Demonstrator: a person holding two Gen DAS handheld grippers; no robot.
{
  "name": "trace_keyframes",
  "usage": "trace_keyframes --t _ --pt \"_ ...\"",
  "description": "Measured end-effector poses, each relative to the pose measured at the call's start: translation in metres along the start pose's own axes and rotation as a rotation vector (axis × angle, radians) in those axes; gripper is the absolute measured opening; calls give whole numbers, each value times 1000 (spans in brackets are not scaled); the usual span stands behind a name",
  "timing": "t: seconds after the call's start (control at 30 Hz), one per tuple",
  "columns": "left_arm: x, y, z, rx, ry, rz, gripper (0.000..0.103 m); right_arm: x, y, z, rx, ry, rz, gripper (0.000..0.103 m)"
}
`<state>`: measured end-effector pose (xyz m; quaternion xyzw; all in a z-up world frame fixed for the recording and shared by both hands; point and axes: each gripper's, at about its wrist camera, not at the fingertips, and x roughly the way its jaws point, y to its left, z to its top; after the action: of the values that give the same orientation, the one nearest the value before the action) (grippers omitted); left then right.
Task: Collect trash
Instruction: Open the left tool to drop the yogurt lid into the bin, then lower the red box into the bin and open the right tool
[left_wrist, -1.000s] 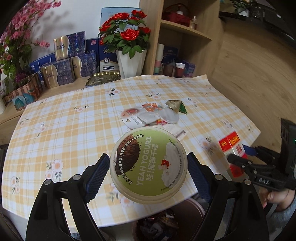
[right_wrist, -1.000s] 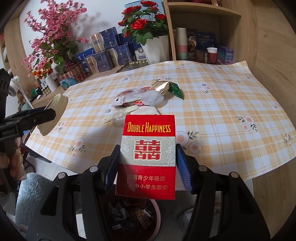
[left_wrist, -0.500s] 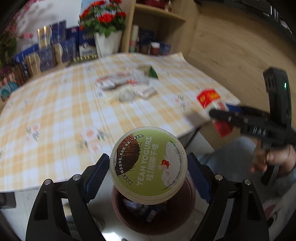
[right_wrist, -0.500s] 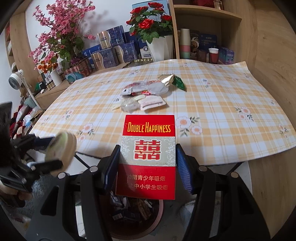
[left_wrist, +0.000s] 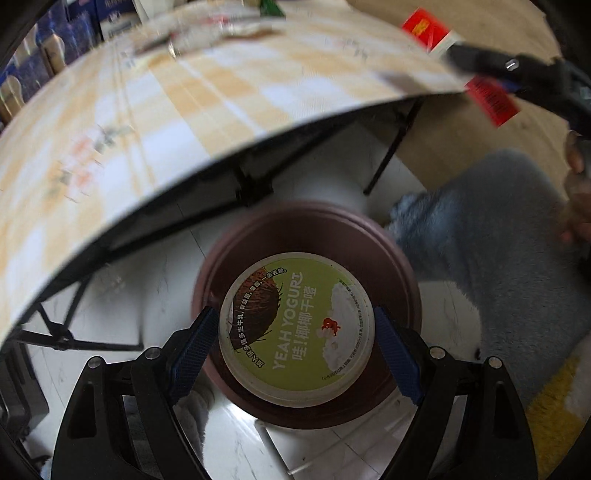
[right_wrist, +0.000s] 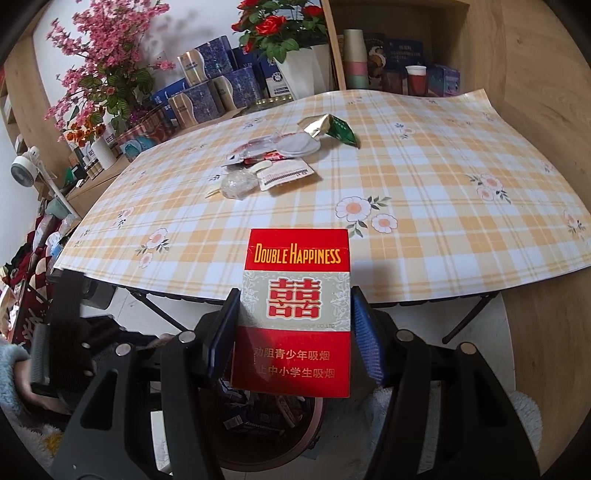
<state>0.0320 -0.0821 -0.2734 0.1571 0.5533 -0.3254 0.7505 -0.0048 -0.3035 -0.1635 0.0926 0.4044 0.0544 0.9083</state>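
I held the left gripper (left_wrist: 295, 332) pointed steeply down, its pads clamped on the sides of a yogurt tub (left_wrist: 295, 328), directly above the brown bin (left_wrist: 399, 258) on the floor beside the table (left_wrist: 147, 122). The right gripper (right_wrist: 293, 328) gripped a red cigarette pack (right_wrist: 295, 310) upright between its pads, at the table's near edge, with the bin below it. More trash (right_wrist: 280, 158) lay in a loose pile near the middle of the checked tablecloth (right_wrist: 424, 177): wrappers, a foil packet, crumpled plastic.
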Motion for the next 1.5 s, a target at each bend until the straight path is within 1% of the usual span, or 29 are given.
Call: trace_keyframes --t 0.07,0.13,0.23,0.3,0.37,0.47,0.57,0.73,0.83,0.93,1.1,1.2,1.37,1.5 --pt "9 -1 3 4 18 -18 83 2 -3 -1 11 5 0 59" --pt "15 -2 5 9 18 -31 84 4 -5 -1 15 10 -5 59" --pt "18 -5 7 -2 15 -63 94 5 -8 -3 26 21 -17 59" --pt "12 -4 10 -20 -13 -74 94 6 -9 -4 29 25 -24 59" --pt "2 -2 12 -43 -69 -72 94 7 -8 -6 30 26 -26 59" --pt "-27 6 9 -74 -185 -44 94 11 -5 -9 27 28 -15 59" --pt "-63 19 0 -120 -296 14 95 17 5 -14 6 41 2 59" --pt "-116 38 -18 -199 -457 114 97 25 34 -24 -99 48 54 59" --pt "-136 47 -31 -246 -524 159 97 28 52 -31 -168 46 91 59" --pt "-146 51 -43 -283 -564 209 97 32 66 -38 -224 58 121 59" --pt "-149 55 -56 -346 -592 281 97 41 86 -51 -317 108 131 59" --pt "-150 58 -61 -366 -597 320 97 48 95 -58 -360 142 131 59" --pt "-143 58 -60 -359 -572 315 97 62 102 -67 -402 213 136 59" --pt "-137 60 -58 -361 -548 315 97 73 101 -72 -411 271 133 59"
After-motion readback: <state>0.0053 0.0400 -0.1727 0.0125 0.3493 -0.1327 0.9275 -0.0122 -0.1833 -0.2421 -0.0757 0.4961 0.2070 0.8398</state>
